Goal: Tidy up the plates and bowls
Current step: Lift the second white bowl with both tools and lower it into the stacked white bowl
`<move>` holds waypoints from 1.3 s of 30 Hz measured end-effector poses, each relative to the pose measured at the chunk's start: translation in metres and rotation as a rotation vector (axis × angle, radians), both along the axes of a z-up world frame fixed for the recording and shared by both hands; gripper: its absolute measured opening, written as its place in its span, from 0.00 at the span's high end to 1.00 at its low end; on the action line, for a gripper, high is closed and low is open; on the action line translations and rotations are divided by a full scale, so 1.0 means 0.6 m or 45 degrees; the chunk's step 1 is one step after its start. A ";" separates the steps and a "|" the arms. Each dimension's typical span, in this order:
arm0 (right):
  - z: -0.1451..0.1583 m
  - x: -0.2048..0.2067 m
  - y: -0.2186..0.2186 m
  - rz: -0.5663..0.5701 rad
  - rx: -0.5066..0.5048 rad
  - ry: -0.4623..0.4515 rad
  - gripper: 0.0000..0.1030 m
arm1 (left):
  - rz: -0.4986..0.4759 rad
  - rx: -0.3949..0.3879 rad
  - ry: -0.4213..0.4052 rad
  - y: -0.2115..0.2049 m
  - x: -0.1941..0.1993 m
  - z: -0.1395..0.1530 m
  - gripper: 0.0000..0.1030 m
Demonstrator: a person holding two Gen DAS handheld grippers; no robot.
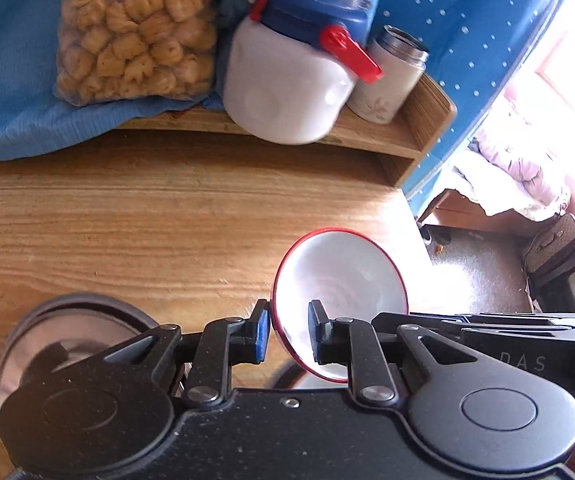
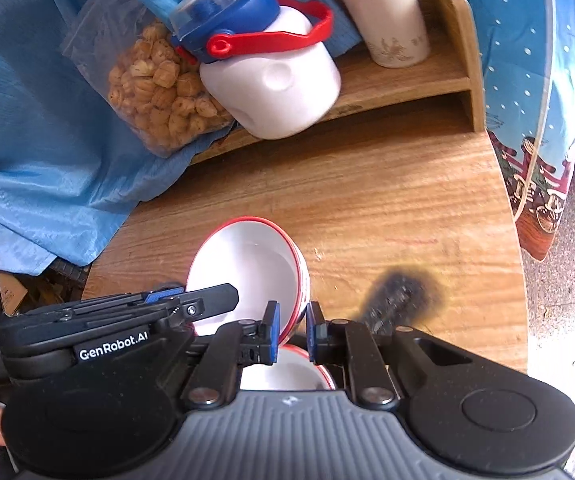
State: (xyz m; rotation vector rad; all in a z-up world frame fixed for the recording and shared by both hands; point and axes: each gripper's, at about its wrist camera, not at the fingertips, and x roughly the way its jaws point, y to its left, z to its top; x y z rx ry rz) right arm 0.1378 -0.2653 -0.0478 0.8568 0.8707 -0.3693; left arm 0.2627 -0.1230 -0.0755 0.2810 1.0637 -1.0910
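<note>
Both tools, left tool point(image 1: 287, 334) and right tool point(image 2: 292, 332), pinch opposite rims of one tilted red-rimmed bowl point(image 2: 247, 268), probably above another bowl point(image 2: 283, 372).

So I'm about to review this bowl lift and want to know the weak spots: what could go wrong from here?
1. The red-rimmed bowl is tilted and pinched only at opposite rim edges by the left gripper and right gripper; uneven pulling could slip it free.
2. If dropped, it could hit the second bowl below.
3. The steel plate sits near the left gripper's path.
</note>
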 end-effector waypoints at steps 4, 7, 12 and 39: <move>0.001 -0.020 0.002 0.030 0.018 -0.002 0.86 | 0.006 0.026 -0.005 0.004 -0.025 0.001 0.80; 0.001 -0.029 0.005 0.063 0.026 0.002 0.85 | 0.021 0.043 -0.005 0.011 -0.041 -0.001 0.80; -0.003 -0.037 0.011 0.128 0.043 0.016 0.85 | 0.065 0.065 0.005 0.024 -0.060 -0.005 0.78; -0.016 -0.037 0.035 0.319 0.093 0.061 0.84 | 0.220 0.142 0.016 0.069 -0.095 -0.024 0.78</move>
